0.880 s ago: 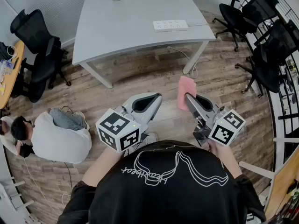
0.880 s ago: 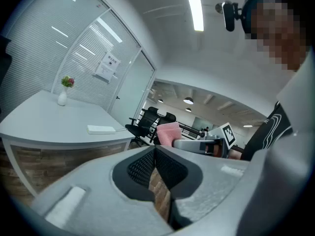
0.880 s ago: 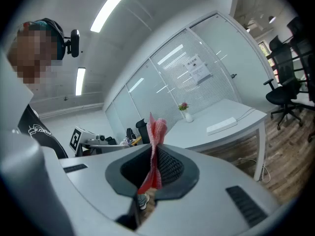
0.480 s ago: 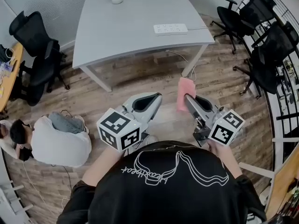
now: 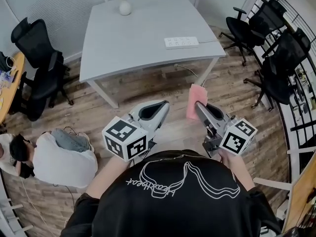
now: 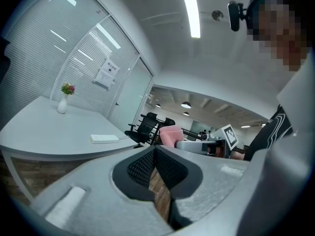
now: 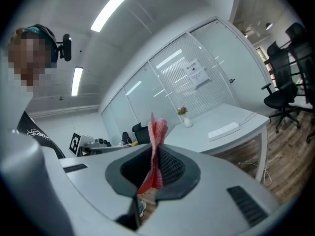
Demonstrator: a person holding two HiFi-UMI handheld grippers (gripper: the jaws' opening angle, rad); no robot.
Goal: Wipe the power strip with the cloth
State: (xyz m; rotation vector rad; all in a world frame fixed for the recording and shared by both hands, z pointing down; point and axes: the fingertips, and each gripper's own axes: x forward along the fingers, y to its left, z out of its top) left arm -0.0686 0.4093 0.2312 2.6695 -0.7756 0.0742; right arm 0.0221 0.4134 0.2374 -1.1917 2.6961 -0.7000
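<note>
the person stands on the wood floor, away from the table, and holds both tools out in front of the chest.

the right gripper has its two fingers pressed together on the pink cloth. in the right gripper view the cloth is pinched between the dark pads and sticks up above the tips like a little flag. a bit of it hangs down below the pads too.

the left gripper is just beside the right one. its fingers touch at the tips with nothing between them. in the left gripper view the tips meet, and only a strip of floor shows through the gap behind them. that view also shows the cloth off to the side, held by the other tool.

the power strip is white and lies flat on the gray table, near the right edge, well apart from both grippers and the cloth. a thin cord runs from it off the table's right corner. it shows in the left gripper view and the right gripper view too, small and far off.

a white vase with flowers stands at the far end of the table. black chairs sit on the left side of the room, and more on the right. another person in a white top is low down at the left, maybe sitting on the floor.
</note>
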